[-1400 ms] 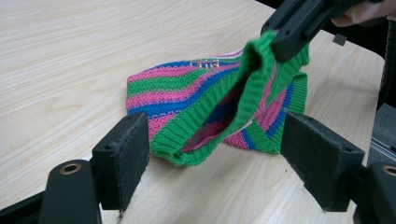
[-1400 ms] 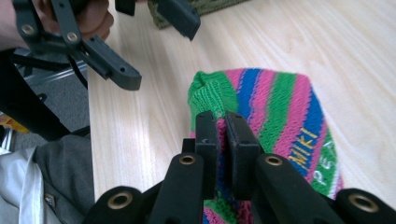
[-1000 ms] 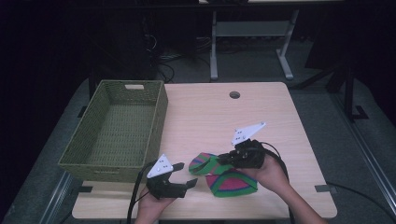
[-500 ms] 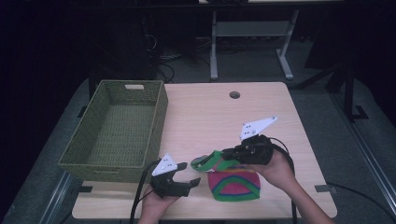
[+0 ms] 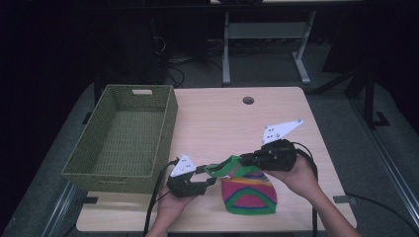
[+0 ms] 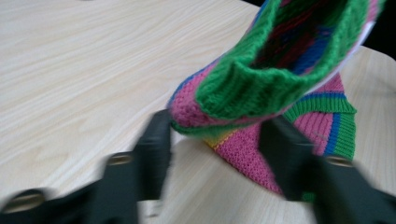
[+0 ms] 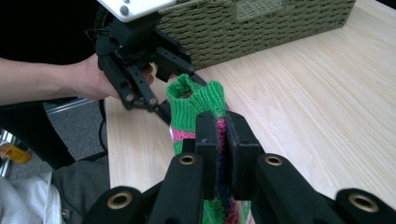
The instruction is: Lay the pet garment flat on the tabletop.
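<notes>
A striped knit piece (image 5: pixel 249 195) in pink, green, blue and yellow lies near the table's front edge, its green cuff (image 6: pixel 261 84) lifted off the wood. My right gripper (image 5: pixel 245 159) is shut on the fabric just behind the cuff, and the right gripper view shows pink and green knit pinched between its jaws (image 7: pixel 222 128). My left gripper (image 5: pixel 210 177) is open at the cuff's left end. In the left gripper view its two jaws stand wide apart, one on each side beneath the cuff (image 6: pixel 219 135), not closed on it.
An empty green woven basket (image 5: pixel 170 123) stands at the table's left, close behind the left gripper; its wall (image 7: pixel 261 23) is in the right gripper view too. A round cable hole (image 5: pixel 248 100) sits at the table's back. Light wood stretches to the right (image 5: pixel 296 113).
The right gripper has risen and drawn right with the cuff, pulling the knit piece up from lying flat. The left gripper has moved right, up to the raised cuff.
</notes>
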### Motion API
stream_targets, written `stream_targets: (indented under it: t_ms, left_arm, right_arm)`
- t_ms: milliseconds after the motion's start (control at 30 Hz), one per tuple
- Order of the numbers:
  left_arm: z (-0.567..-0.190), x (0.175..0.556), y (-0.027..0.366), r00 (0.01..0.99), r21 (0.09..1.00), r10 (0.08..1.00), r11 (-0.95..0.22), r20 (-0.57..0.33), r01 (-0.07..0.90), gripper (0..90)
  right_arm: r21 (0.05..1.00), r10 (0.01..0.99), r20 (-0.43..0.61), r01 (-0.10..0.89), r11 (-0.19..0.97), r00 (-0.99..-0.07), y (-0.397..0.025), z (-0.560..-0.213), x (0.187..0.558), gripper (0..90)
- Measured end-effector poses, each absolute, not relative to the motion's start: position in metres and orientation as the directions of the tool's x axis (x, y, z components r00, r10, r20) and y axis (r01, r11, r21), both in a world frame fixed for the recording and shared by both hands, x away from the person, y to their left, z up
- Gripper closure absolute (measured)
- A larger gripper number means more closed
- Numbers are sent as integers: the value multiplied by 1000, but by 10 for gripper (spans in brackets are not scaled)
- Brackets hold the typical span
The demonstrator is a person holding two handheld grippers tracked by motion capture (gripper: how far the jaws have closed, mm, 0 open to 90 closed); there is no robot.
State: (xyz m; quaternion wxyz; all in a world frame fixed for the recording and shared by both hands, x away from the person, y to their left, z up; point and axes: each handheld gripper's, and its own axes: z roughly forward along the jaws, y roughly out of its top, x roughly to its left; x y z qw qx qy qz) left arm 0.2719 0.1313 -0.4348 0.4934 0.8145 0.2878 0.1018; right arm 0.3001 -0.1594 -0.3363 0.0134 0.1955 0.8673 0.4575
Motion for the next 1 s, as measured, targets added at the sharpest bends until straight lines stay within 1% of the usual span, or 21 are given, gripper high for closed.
stream_targets:
  t_ms: [33,67,100,167,200,233,433,600,800,1000]
  left_arm:
    - [-434,272,131,817,868,566,-344,-114,359,568]
    - [-433,272,131,818,871,562,-336,-120,359,658]
    - [-432,272,132,823,875,556,-332,-120,351,658]
    - [-428,272,134,827,882,548,-321,-123,344,717]
    - [-425,273,134,829,884,546,-322,-119,339,763]
    - [-425,273,134,829,884,546,-322,-119,339,778]
    - [-415,281,128,832,883,545,-336,-102,329,810]
    - [-403,292,118,821,881,565,-345,-81,324,831]
    - [-393,303,111,820,876,568,-356,-74,326,834]
    - [-387,313,104,810,845,584,-410,-45,342,833]
  right_arm:
    - [798,354,159,331,504,-922,-160,-337,301,844]
    - [800,358,160,333,500,-920,-164,-339,302,843]
    - [800,358,160,333,500,-920,-164,-339,302,843]
    - [802,365,160,336,494,-917,-167,-341,302,843]
    - [802,374,160,341,491,-914,-170,-343,303,843]
    - [802,374,160,341,491,-914,-170,-343,303,843]
    - [794,408,153,358,491,-900,-181,-347,307,843]
    - [794,437,161,379,476,-885,-193,-352,310,843]
    - [795,455,155,385,470,-877,-197,-355,314,843]
    - [790,481,151,398,467,-864,-199,-360,322,843]
